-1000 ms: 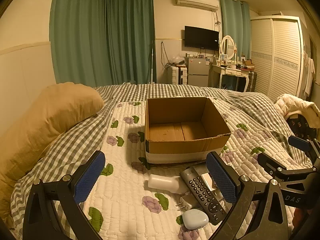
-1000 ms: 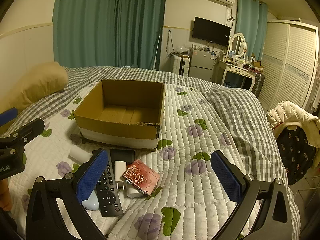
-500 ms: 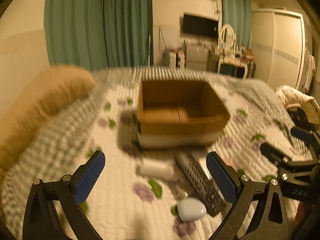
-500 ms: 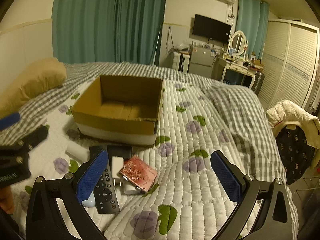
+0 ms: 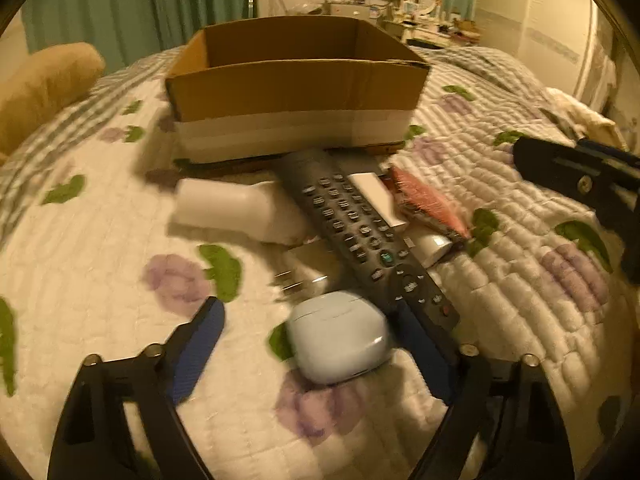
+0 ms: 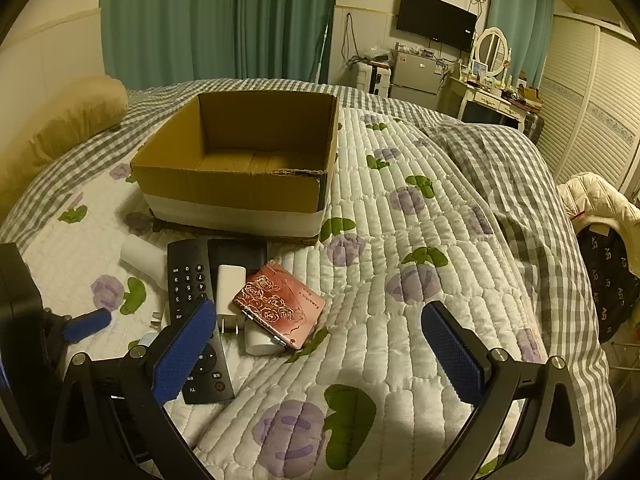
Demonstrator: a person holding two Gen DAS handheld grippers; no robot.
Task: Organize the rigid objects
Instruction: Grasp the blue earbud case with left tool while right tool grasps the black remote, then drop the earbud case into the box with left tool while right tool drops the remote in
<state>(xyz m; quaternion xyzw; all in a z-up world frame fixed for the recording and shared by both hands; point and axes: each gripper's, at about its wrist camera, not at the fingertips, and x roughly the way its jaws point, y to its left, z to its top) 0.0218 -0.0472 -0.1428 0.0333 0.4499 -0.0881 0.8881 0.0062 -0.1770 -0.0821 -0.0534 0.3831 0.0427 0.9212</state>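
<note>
Pale-blue case (image 5: pixel 340 336) sits between the closing left gripper (image 5: pixel 310 340) pads, untouched; right gripper (image 6: pixel 320 344) hangs wide near the remote (image 6: pixel 192 280).

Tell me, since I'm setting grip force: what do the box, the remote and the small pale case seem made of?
Box: corrugated cardboard, matte brown, with a ragged torn front edge and a white band round its base.
Remote: likely hard black plastic, with rows of small, probably rubbery buttons.
Pale case: probably smooth moulded plastic, rounded, with a lid seam and soft sheen.
</note>
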